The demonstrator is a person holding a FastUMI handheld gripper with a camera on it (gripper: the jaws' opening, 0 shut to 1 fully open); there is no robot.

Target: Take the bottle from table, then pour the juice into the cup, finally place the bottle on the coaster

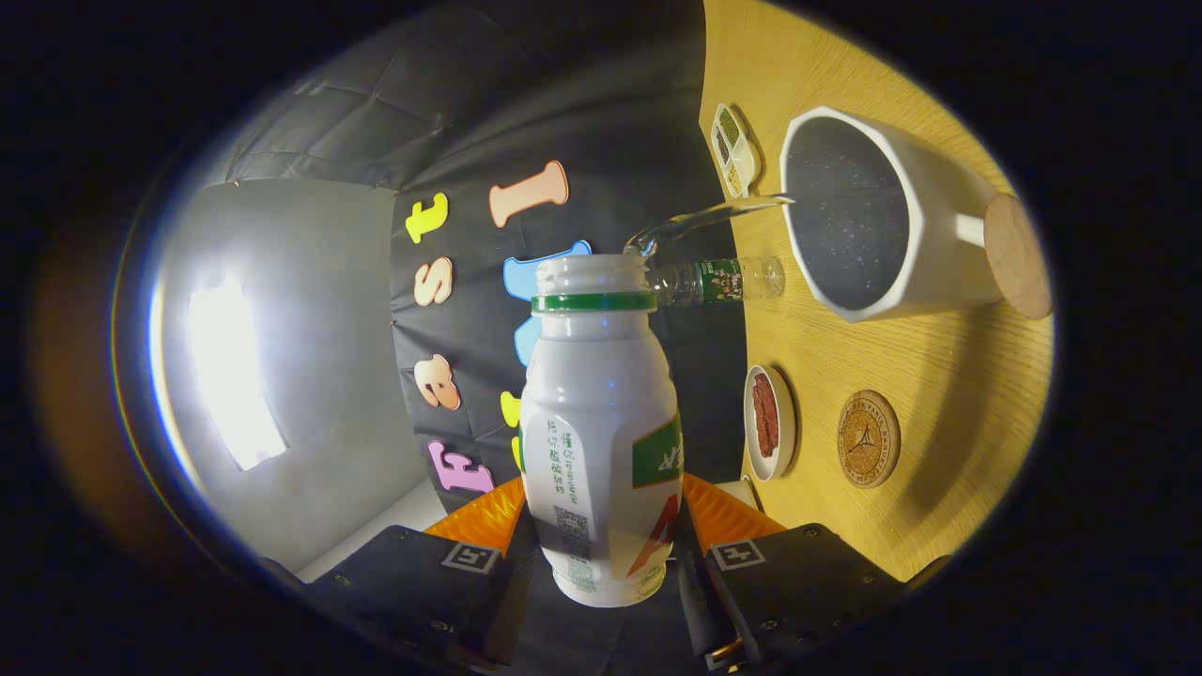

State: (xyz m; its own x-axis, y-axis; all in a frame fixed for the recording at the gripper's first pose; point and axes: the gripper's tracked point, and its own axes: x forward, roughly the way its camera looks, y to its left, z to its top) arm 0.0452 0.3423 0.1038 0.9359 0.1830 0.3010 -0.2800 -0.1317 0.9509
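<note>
- Gripper view: gripper (601,535) jaws pinch the white bottle (601,422) near its base, one finger on each side.
- Bottle tipped; a clear stream (714,218) runs from its open mouth into the white cup (925,235).
- Bottle hides the fingers' inner faces.
- Cork coaster (869,438) lies bare on the wooden table (939,366), beside a small dish (770,422).

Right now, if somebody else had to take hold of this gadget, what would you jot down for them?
Gripper: shut on the white plastic bottle with the green neck ring, tipped toward the white cup.
Clear juice stream is arcing from the bottle's mouth into the cup.
Round cork coaster lies on the wooden table, beside a small white dish.
Done: pickup. Underway: pouring. Left: set bottle on coaster.
</note>
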